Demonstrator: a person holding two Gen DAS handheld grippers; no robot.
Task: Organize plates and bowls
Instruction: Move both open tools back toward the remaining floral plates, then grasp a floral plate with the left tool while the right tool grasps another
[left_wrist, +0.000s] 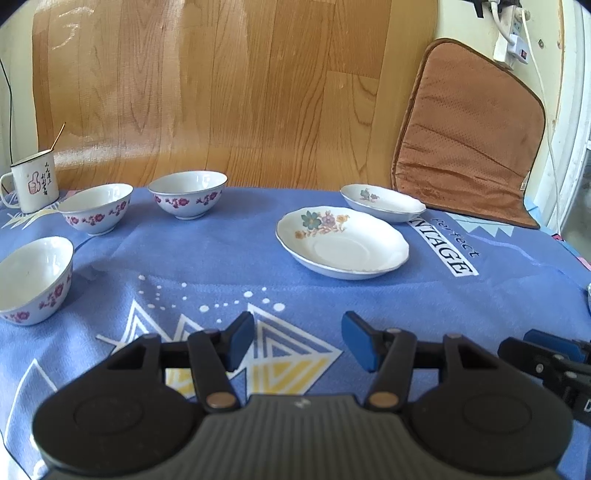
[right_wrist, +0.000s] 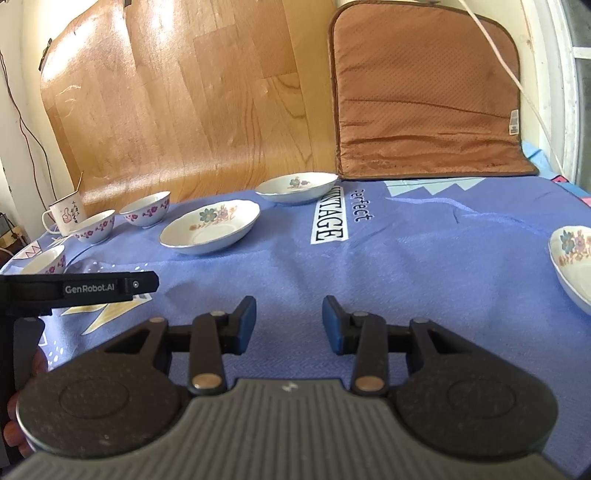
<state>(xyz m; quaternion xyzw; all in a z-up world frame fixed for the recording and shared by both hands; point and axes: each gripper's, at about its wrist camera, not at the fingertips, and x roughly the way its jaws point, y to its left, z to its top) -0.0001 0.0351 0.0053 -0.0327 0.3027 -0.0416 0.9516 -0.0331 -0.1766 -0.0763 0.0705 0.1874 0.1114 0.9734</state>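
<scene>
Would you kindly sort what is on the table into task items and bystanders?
Task items:
three floral bowls
three flowered plates

Bystanders:
enamel mug
brown cushion
blue tablecloth
power strip

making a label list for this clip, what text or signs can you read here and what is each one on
"GenRobot.AI": on the black left gripper, seen from the right wrist.
"perfect": on the blue tablecloth.
"NTAGE": big letters in a white box on the tablecloth, below "perfect"; the first letters are hidden by a plate.
Red thumbs-up sign with black handwritten characters: on the white mug, too small to read.
Small tag on the brown cushion: too blurred to read.
</scene>
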